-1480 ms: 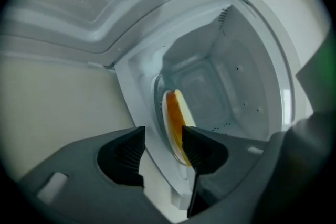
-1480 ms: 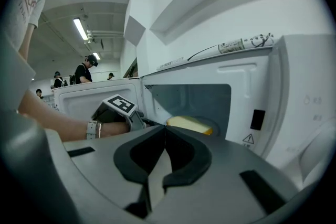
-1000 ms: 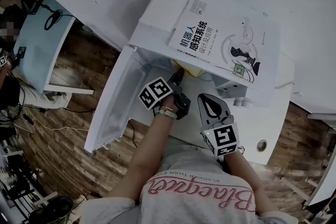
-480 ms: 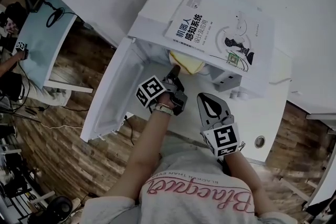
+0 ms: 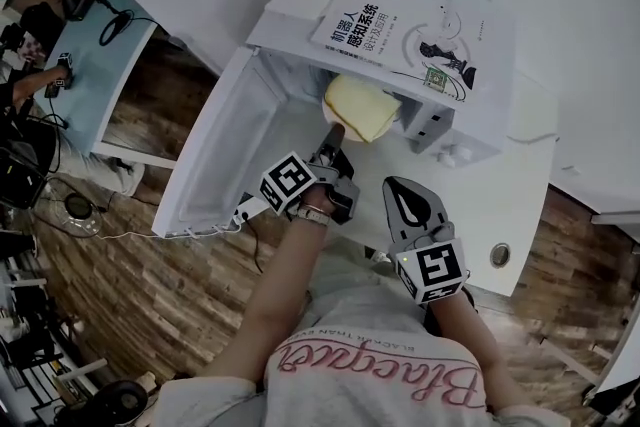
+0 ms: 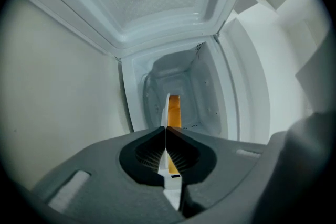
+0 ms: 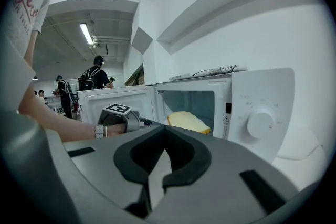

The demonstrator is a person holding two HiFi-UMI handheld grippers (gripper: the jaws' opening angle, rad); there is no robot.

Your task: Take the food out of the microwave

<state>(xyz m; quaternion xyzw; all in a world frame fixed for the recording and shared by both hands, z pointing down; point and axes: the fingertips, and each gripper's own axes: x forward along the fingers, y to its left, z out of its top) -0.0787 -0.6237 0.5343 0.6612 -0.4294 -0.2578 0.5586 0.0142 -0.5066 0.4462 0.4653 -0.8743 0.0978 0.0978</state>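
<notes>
The white microwave [image 5: 300, 10] stands with its door [image 5: 215, 165] swung open to the left. My left gripper [image 5: 334, 131] is shut on the rim of a thin white plate [image 6: 164, 113] that carries a pale yellow slice of bread [image 5: 360, 107] at the mouth of the oven. The left gripper view shows that plate edge-on between the pads, the bread's orange crust [image 6: 174, 110] beside it and the oven cavity behind. In the right gripper view the bread [image 7: 188, 121] lies in the doorway. My right gripper [image 5: 405, 207] hangs shut and empty in front of the microwave, right of the left hand.
A large book [image 5: 410, 25] lies on top of the microwave. The control dial [image 7: 261, 123] sits on its right front. The white table [image 5: 525, 185] has a round hole [image 5: 499, 255] near its front edge. At the left are a blue desk [image 5: 90, 85] and seated people.
The left gripper has drawn back toward me with the plate. The bread, earlier mostly hidden under the microwave's top, now shows in the doorway. The right gripper has also pulled back a little.
</notes>
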